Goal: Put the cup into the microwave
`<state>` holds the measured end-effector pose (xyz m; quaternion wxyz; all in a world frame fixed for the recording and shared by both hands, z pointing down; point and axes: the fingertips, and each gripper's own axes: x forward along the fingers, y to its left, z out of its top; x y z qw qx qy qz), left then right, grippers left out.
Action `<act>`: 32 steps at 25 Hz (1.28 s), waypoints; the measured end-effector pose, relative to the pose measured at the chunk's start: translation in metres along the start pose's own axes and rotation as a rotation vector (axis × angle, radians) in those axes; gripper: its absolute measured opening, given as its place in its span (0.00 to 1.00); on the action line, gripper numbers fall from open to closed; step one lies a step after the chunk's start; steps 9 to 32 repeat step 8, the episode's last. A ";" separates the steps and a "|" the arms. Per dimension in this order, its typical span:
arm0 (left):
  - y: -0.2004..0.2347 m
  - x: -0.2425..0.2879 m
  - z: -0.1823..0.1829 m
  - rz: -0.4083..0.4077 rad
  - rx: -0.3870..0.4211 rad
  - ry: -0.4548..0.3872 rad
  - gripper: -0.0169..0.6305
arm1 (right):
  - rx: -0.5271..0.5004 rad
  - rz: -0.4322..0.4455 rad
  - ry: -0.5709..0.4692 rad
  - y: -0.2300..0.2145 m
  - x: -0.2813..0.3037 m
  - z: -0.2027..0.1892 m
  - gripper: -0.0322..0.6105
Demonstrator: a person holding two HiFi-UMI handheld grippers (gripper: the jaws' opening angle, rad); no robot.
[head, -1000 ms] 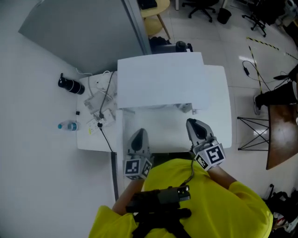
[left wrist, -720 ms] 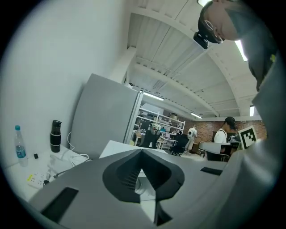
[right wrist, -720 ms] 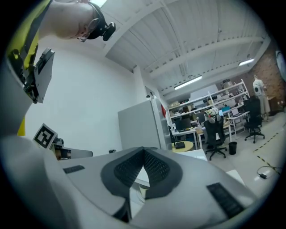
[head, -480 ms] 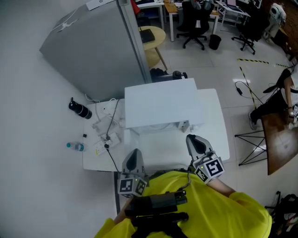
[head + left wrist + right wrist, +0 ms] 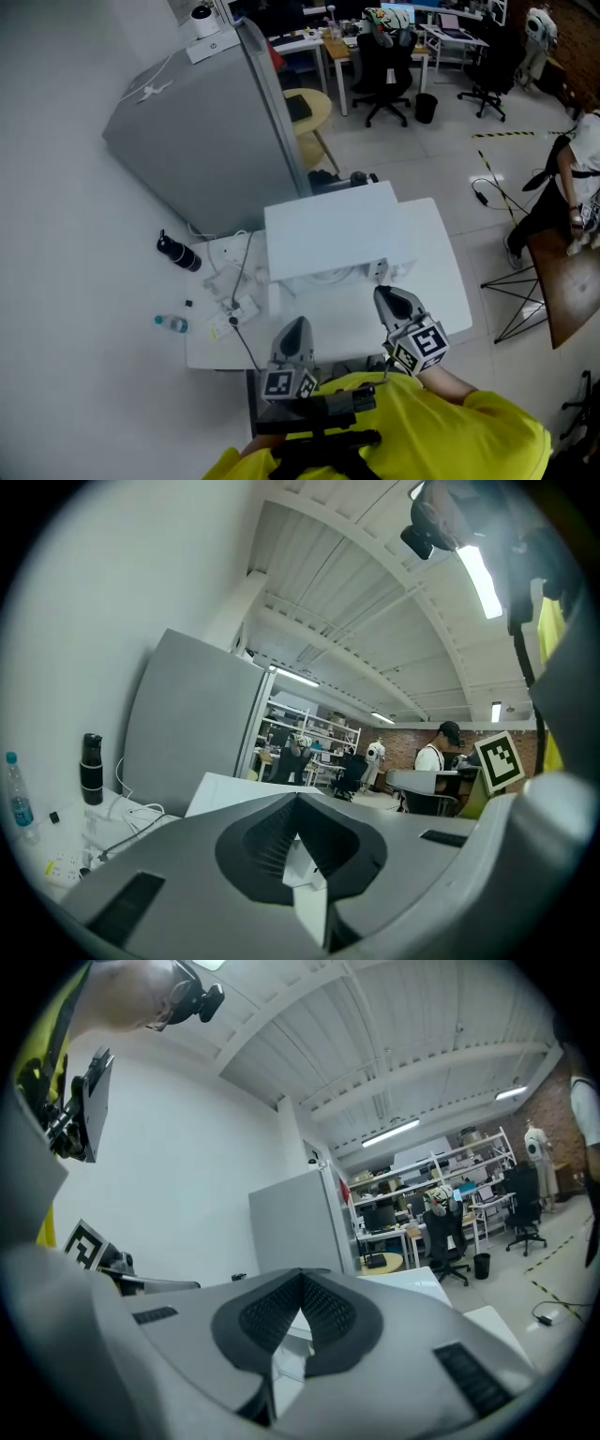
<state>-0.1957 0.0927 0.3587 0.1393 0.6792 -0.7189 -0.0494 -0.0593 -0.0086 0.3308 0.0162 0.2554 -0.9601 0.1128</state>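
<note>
A white microwave (image 5: pixel 330 228) stands on a white table (image 5: pixel 433 272), seen from above. A small pale thing (image 5: pixel 380 272) sits at its front right corner; I cannot tell whether it is the cup. My left gripper (image 5: pixel 296 330) is over the table's near edge, shut with nothing in it. The right gripper (image 5: pixel 389 298) hovers over the table in front of the microwave, also shut and empty. In the left gripper view the left gripper (image 5: pixel 298 797) shows its jaws meeting, and the right gripper (image 5: pixel 302 1274) does the same in its own view.
A tall grey cabinet (image 5: pixel 202 131) stands behind the table at the left. On the floor at the left lie a black bottle (image 5: pixel 178 253), a water bottle (image 5: pixel 171 323) and cables with a power strip (image 5: pixel 230 302). A brown table (image 5: pixel 562 281) and a person (image 5: pixel 574 164) are at the right.
The head view has tipped up and takes in more of the room. Both grippers have risen a little and stay shut; the left one has shifted slightly right.
</note>
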 end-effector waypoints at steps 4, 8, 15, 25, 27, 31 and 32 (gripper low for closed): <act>0.001 -0.004 -0.010 -0.022 0.010 0.031 0.03 | 0.007 -0.022 0.013 0.008 0.002 -0.009 0.06; 0.001 -0.009 0.003 -0.035 0.110 -0.011 0.03 | -0.004 -0.063 -0.002 0.012 0.005 -0.014 0.06; 0.001 -0.009 0.003 -0.035 0.110 -0.011 0.03 | -0.004 -0.063 -0.002 0.012 0.005 -0.014 0.06; 0.001 -0.009 0.003 -0.035 0.110 -0.011 0.03 | -0.004 -0.063 -0.002 0.012 0.005 -0.014 0.06; 0.001 -0.009 0.003 -0.035 0.110 -0.011 0.03 | -0.004 -0.063 -0.002 0.012 0.005 -0.014 0.06; 0.001 -0.009 0.003 -0.035 0.110 -0.011 0.03 | -0.004 -0.063 -0.002 0.012 0.005 -0.014 0.06; 0.001 -0.009 0.003 -0.035 0.110 -0.011 0.03 | -0.004 -0.063 -0.002 0.012 0.005 -0.014 0.06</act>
